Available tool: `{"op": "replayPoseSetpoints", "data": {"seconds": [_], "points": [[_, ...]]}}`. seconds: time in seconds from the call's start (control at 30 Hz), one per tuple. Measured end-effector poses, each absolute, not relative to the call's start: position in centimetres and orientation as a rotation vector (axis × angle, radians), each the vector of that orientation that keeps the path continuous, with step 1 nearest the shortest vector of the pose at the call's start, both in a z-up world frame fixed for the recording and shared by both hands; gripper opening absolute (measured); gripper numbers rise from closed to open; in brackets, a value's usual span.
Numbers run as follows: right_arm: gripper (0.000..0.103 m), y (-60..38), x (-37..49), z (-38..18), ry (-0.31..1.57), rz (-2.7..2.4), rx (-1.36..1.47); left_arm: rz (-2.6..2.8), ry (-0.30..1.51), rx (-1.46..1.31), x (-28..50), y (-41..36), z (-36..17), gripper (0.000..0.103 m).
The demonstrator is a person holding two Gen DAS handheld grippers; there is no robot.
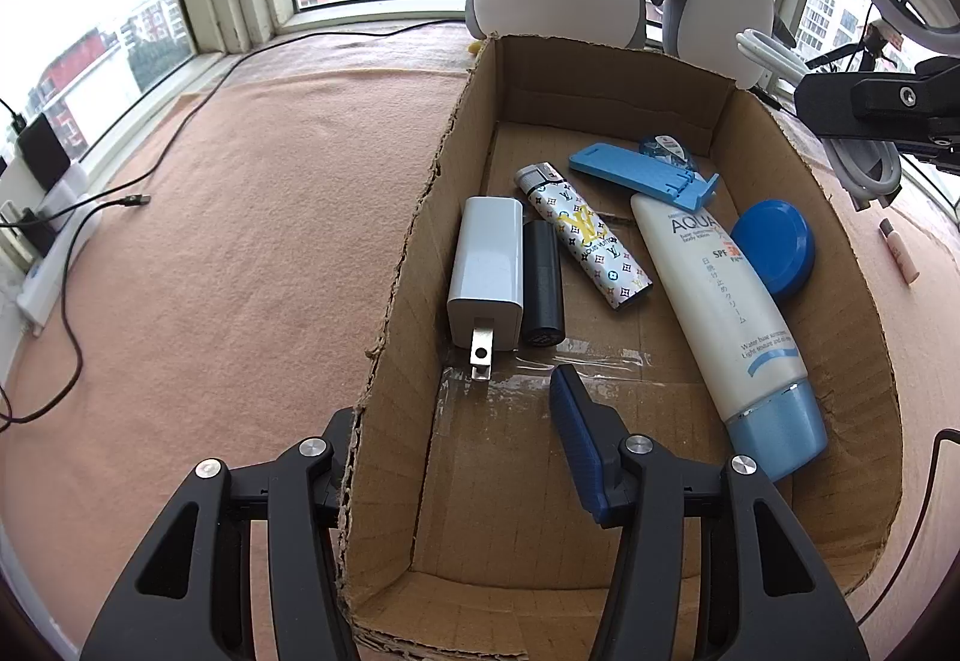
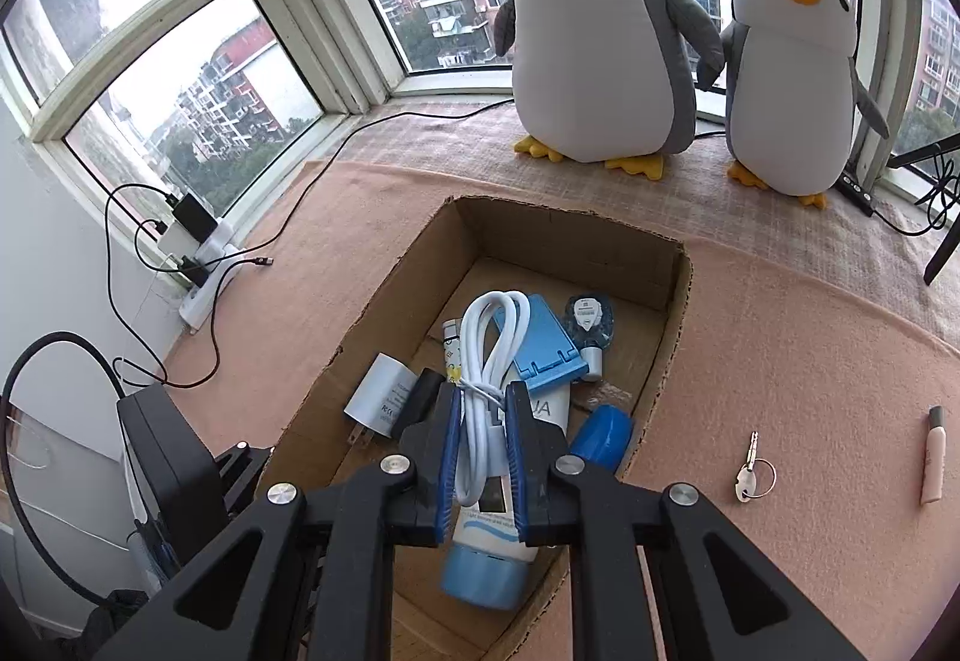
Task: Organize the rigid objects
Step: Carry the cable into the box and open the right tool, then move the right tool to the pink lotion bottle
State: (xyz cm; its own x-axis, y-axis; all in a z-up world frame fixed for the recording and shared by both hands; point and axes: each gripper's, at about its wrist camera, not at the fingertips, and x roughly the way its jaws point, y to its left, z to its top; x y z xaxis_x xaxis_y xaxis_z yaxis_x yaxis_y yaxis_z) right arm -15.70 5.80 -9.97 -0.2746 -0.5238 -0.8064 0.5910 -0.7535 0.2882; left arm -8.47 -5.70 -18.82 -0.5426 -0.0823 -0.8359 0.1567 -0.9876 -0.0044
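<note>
The right claw (image 2: 483, 439) grips a coiled white cable (image 2: 487, 361) above the cardboard box (image 2: 675, 301); the left claw (image 1: 462, 457) straddles the box wall, spread wide.

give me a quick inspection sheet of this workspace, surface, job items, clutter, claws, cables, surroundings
surface: pink blanket over the sill platform, cardboard box standing on it
job's things: in the box, white charger, black cylinder, patterned lighter, sunscreen tube, blue stand, blue lid, small packet
clutter: key on a ring and a pink tube on the blanket, outside the box
claws: left claw open, straddling the box's left wall; right claw shut on coiled white cable, above the box
cables: black cord loose across the blanket; power strip by the window
surroundings: bay windows, two plush penguins, apartment blocks outside
</note>
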Motion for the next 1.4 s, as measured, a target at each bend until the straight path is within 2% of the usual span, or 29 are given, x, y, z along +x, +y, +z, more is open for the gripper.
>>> {"op": "replayPoseSetpoints", "data": {"seconds": [0.33,0.37,0.4,0.47,0.67,1.4], "points": [[0.015,4.7,-15.4,-10.6,0.112,-2.040,1.267,-2.643,0.122,1.425,-8.4,-5.5,-18.8,0.053],[0.022,4.7,-15.5,-10.6,0.103,-2.038,1.268,-2.643,0.122,1.425,-8.4,-5.5,-18.8,0.053],[0.041,4.8,-15.7,-10.6,0.084,-2.033,1.270,-2.643,0.121,1.425,-8.4,-5.5,-18.8,0.053],[0.066,5.3,-15.8,-10.3,0.046,-2.056,1.259,-2.644,0.121,1.425,-8.4,-5.5,-18.8,0.053],[0.067,6.3,-16.5,-9.9,-0.010,-2.083,1.256,-2.644,0.120,1.423,-8.4,-5.4,-18.8,0.053],[0.067,9.7,-17.1,-9.0,0.013,-2.157,1.233,-2.644,0.117,1.424,-8.3,-5.4,-18.8,0.053]]}}
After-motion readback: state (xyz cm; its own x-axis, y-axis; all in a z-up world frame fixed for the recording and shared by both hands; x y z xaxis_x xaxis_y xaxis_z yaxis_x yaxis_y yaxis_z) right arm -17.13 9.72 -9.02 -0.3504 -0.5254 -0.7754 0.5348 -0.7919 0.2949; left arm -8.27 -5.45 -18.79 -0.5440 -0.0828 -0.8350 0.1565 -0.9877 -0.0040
